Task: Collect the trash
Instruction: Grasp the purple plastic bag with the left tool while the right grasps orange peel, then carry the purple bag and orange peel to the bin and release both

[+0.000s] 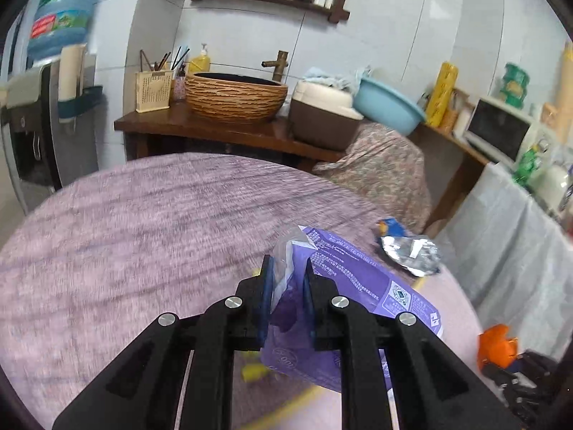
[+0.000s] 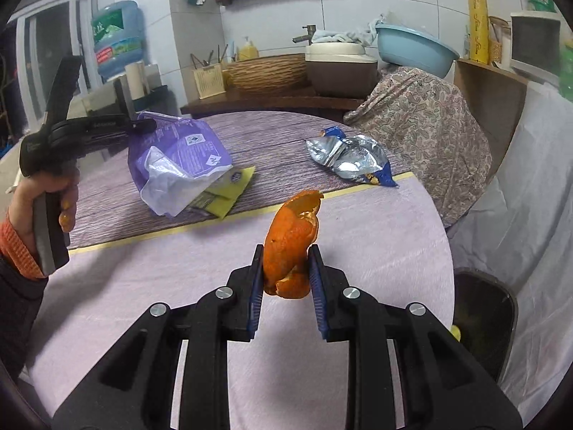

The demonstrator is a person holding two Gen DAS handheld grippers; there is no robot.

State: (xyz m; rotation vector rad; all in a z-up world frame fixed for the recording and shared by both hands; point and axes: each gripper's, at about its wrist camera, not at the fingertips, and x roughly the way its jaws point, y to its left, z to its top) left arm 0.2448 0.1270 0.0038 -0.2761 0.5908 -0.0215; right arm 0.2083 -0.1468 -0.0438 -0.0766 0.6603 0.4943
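Your left gripper (image 1: 288, 268) is squeezed tight on the top edge of the purple bag (image 1: 351, 286), which hangs over the round table (image 1: 143, 222). Your right gripper (image 2: 286, 268) pinches the orange peel (image 2: 292, 243) between its blue pads, lifted above the table. The silver wrapper (image 2: 349, 159) lies farther back.

Both grippers alike: left gripper (image 1: 288, 279) and right gripper (image 2: 285, 272) built of matte black linkage arms with triangular cut-outs, round silver pivot screws in a row, blue ribbed pads on the inner finger faces. Left tool has a black pistol-style handle with grey back. Left hand (image 2: 53, 193): yellow-painted nails, orange knit cuff (image 2: 18, 251) over dark sleeve.
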